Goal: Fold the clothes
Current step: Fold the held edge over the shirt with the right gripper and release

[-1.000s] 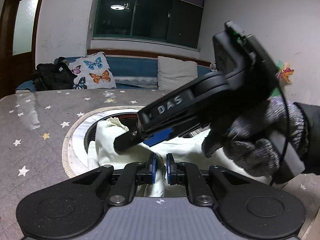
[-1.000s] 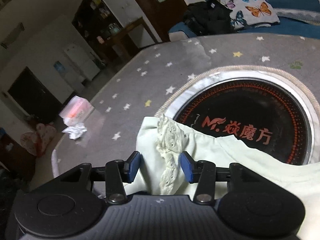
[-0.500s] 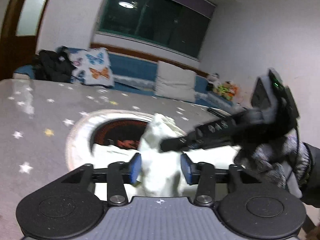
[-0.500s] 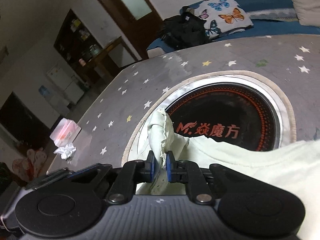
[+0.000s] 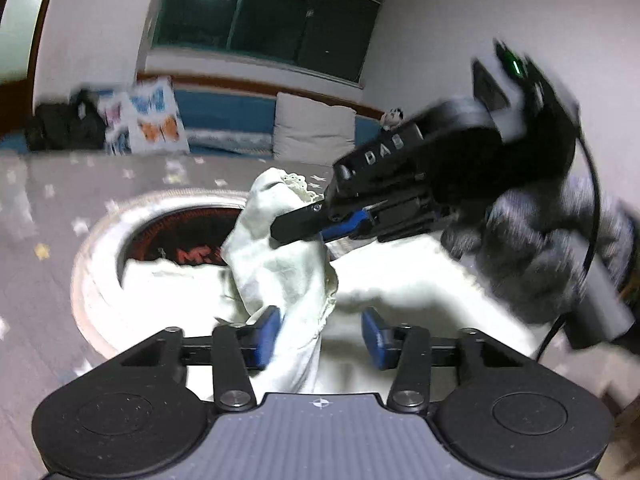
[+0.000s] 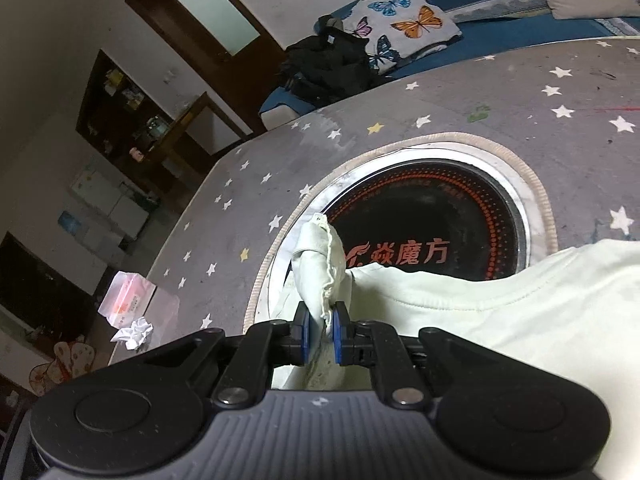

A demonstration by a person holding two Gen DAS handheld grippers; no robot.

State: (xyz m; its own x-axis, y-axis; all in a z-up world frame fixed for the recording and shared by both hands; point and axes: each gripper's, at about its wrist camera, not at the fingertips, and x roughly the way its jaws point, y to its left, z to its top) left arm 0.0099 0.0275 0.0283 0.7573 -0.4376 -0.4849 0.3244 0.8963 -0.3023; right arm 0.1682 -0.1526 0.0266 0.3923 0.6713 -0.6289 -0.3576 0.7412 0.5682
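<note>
Cloth first: a pale cream garment point(image 6: 500, 320) lies on the star-patterned table point(image 6: 400, 96), its body spread across the near part and partly covering the round black cooktop point(image 6: 436, 216) sunk into the middle. One lace-trimmed end, probably a sleeve point(image 5: 280, 240), is lifted off the surface into a standing peak.

That peak is pinched by the right gripper point(image 6: 320, 336), whose blue pads are clenched tight on the bunched cloth; from the left wrist view the same tool reaches in from the right, gripped by a gray-gloved hand point(image 5: 552, 256). Holding the trimmed end this way looks like the means of carrying the sleeve over onto the body for a fold.

The left gripper point(image 5: 320, 336) sits just below, its jaws spread apart with the hanging cloth passing between them. The fabric brushes the left pad but nothing is squeezed, so it is released, perhaps placed to take a lower grip or steady the drape.

Farther out, a small plastic packet point(image 6: 128, 300) and a crumpled paper point(image 6: 134, 332) rest near the table's edge, and a butterfly cushion point(image 6: 404, 20) lies on the blue bench beyond.
</note>
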